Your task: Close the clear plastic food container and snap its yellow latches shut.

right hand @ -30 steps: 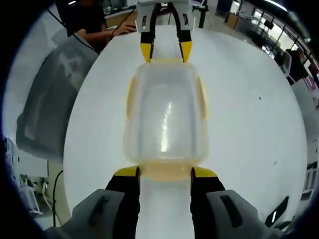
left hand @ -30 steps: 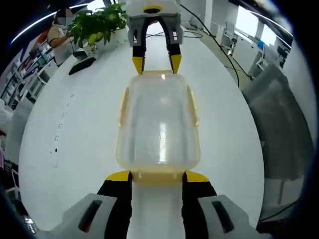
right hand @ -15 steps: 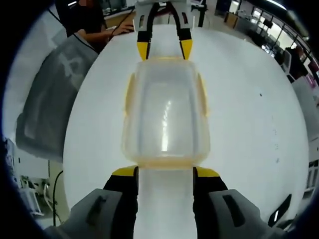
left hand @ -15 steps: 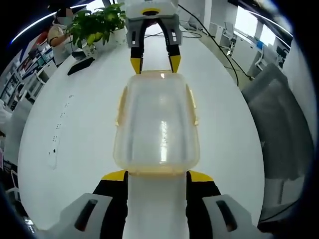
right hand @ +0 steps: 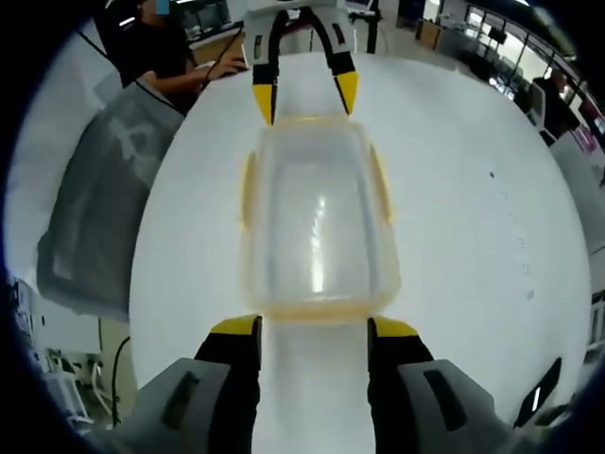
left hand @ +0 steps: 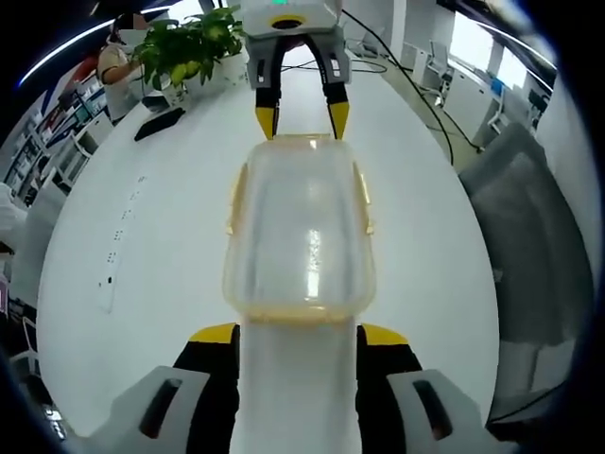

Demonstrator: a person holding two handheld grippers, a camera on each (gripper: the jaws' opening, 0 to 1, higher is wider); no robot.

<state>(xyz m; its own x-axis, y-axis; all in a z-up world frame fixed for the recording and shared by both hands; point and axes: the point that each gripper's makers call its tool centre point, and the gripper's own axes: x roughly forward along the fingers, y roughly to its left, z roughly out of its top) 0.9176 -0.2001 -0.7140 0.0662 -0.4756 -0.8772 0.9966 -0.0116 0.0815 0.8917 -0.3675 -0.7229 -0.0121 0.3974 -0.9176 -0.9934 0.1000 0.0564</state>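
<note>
Both claws, L (left hand: 298, 333) & R (right hand: 313, 326), spread, facing across container (left hand: 300, 227) between them.

Container (left hand: 301, 232): clear, faintly frosted plastic with a white glare streak; yellow latches (left hand: 231, 199) along its sides and a pale yellow rim. Worktop (left hand: 142, 246): plain white. Left gripper (left hand: 298, 333): black fingers (left hand: 216, 364) tipped yellow, grey housings behind. Right gripper (right hand: 312, 327): the same black, yellow and grey. Beyond the fingertips, a green-leaved plant (left hand: 184, 43) and a grey chair (right hand: 95, 189).
</note>
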